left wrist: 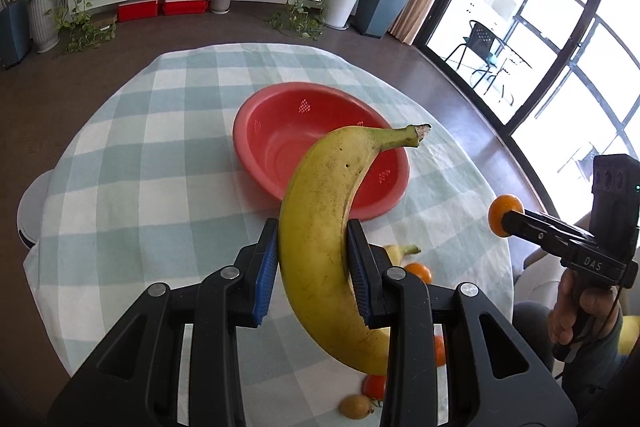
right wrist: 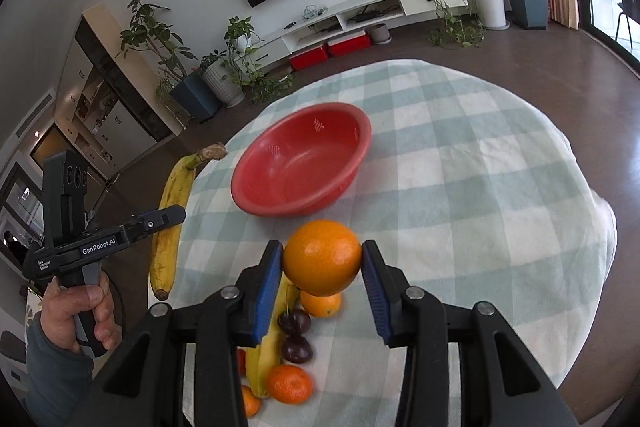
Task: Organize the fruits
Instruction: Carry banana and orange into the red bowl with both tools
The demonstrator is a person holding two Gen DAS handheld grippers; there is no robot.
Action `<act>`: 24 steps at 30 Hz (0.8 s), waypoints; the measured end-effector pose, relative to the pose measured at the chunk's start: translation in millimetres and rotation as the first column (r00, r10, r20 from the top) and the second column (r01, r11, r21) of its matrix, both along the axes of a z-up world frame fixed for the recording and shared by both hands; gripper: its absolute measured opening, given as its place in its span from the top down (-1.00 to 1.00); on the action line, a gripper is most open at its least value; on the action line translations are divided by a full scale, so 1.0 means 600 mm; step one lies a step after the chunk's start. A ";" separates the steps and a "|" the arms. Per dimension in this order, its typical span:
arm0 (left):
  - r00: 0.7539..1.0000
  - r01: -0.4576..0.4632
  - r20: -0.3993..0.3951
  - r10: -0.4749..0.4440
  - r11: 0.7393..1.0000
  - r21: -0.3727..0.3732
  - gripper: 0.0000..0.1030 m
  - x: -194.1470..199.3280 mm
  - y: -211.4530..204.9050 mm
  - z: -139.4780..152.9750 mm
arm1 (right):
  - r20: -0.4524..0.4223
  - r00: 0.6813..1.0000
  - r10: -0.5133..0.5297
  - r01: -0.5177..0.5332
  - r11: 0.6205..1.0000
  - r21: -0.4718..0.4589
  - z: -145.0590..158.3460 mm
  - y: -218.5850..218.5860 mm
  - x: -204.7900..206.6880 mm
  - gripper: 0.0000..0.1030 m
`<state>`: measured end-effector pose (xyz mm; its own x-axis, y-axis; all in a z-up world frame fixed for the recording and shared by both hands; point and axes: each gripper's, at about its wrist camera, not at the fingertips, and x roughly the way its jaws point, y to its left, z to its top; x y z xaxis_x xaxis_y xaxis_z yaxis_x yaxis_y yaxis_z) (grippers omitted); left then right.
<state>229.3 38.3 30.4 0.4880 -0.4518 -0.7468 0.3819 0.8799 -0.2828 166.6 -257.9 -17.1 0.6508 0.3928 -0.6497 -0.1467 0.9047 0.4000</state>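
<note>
My left gripper (left wrist: 313, 255) is shut on a yellow banana (left wrist: 328, 227), held in the air with its stem pointing up and right, in front of the red bowl (left wrist: 276, 131). My right gripper (right wrist: 322, 259) is shut on an orange (right wrist: 322, 257), lifted just short of the red bowl (right wrist: 280, 203). The bowl holds nothing. In the right wrist view the left gripper (right wrist: 176, 217) with its banana (right wrist: 170, 227) hangs at the left. In the left wrist view the right gripper (left wrist: 505, 223) with its orange (left wrist: 506, 205) shows at the right.
On the checked tablecloth (right wrist: 480, 211) below the grippers lie more fruits: a second banana (right wrist: 268, 355), oranges (right wrist: 322, 305), a tangerine (right wrist: 289, 383) and two dark plums (right wrist: 295, 323). A small yellow fruit (left wrist: 356, 406) lies near the front edge. Potted plants and a TV stand are beyond the table.
</note>
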 end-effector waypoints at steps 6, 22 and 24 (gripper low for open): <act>1.000 0.004 -0.006 -0.004 0.999 0.037 0.41 0.094 -0.040 0.020 | -0.022 0.999 0.041 -0.041 0.999 -0.016 0.013 0.021 0.106 0.16; 0.997 -0.007 -0.077 0.020 0.985 0.173 0.41 0.248 -0.098 -0.100 | -0.145 0.984 0.100 -0.123 0.979 -0.165 -0.071 0.088 0.252 0.16; 0.997 -0.006 -0.074 0.020 0.983 0.185 0.41 0.249 -0.100 -0.110 | -0.148 0.984 0.104 -0.131 0.973 -0.189 -0.080 0.094 0.255 0.16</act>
